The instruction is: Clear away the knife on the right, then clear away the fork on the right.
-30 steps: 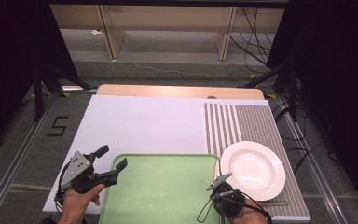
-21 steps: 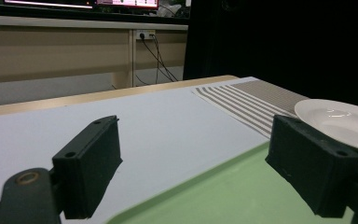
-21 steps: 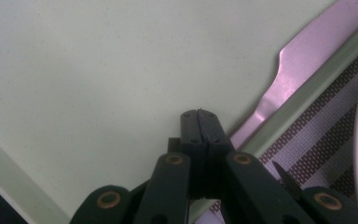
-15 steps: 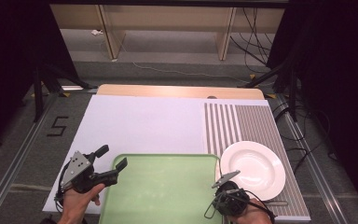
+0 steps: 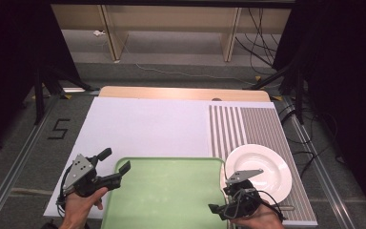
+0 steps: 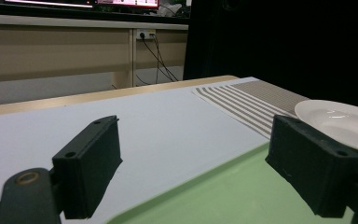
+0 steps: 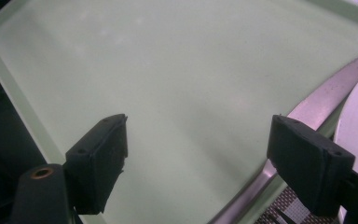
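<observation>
Green tray (image 5: 167, 191) at the near edge of the table, lying flat on the white mat (image 5: 143, 126), with the white plate (image 5: 259, 164) just beside its right rim on the striped mat (image 5: 252, 124). We held the left gripper (image 5: 115, 167) at the tray's near-left corner, jaws spread wide and empty, one over the mat and one over the tray. The right gripper (image 5: 215, 208) hung over the tray's near-right part; its jaws had just been opening and gripped nothing. We judged the tray light, stiff and smooth, hence slippery across its flat floor; the raised rim offered the surest hold, best pinched on both short sides at once to keep it level. A utensil (image 7: 307, 105) lay beside the right rim.
</observation>
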Demonstrator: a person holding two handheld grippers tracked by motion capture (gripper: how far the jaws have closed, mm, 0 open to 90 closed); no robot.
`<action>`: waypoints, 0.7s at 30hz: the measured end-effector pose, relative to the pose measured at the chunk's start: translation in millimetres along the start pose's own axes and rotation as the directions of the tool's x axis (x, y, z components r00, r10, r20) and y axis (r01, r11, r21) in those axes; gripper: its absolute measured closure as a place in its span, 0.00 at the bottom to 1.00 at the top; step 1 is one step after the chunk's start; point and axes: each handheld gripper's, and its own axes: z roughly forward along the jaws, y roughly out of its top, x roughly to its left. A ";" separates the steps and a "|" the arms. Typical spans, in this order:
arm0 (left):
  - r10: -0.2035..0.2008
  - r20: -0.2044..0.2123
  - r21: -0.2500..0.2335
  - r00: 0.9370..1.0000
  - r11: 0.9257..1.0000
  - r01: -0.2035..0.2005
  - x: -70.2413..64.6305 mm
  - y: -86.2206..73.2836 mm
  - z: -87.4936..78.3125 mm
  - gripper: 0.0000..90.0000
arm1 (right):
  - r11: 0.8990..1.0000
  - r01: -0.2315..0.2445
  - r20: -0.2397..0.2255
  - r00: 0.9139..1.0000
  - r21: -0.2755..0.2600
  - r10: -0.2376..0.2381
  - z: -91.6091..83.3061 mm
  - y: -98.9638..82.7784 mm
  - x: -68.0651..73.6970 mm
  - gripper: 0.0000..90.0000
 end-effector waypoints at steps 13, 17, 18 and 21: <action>-0.003 0.001 -0.004 1.000 1.000 0.003 0.1 0.3 0.1 0.18 | 0.995 -0.063 0.012 0.998 -0.080 0.064 -21.7 -4.7 -11.3 0.18; -0.005 -0.004 0.000 1.000 1.000 0.005 0.4 0.4 -0.7 0.18 | 0.991 -0.079 0.027 0.996 -0.107 0.082 -25.4 -7.3 -15.6 0.18; -0.006 -0.003 -0.002 1.000 1.000 0.006 0.3 0.4 -0.8 0.18 | 0.993 -0.077 0.028 0.996 -0.087 0.080 -28.3 -7.7 -17.7 0.18; -0.005 -0.005 -0.003 1.000 1.000 0.005 1.0 0.5 -1.3 0.18 | 0.992 -0.082 0.030 0.996 -0.092 0.085 -31.5 -9.5 -21.4 0.18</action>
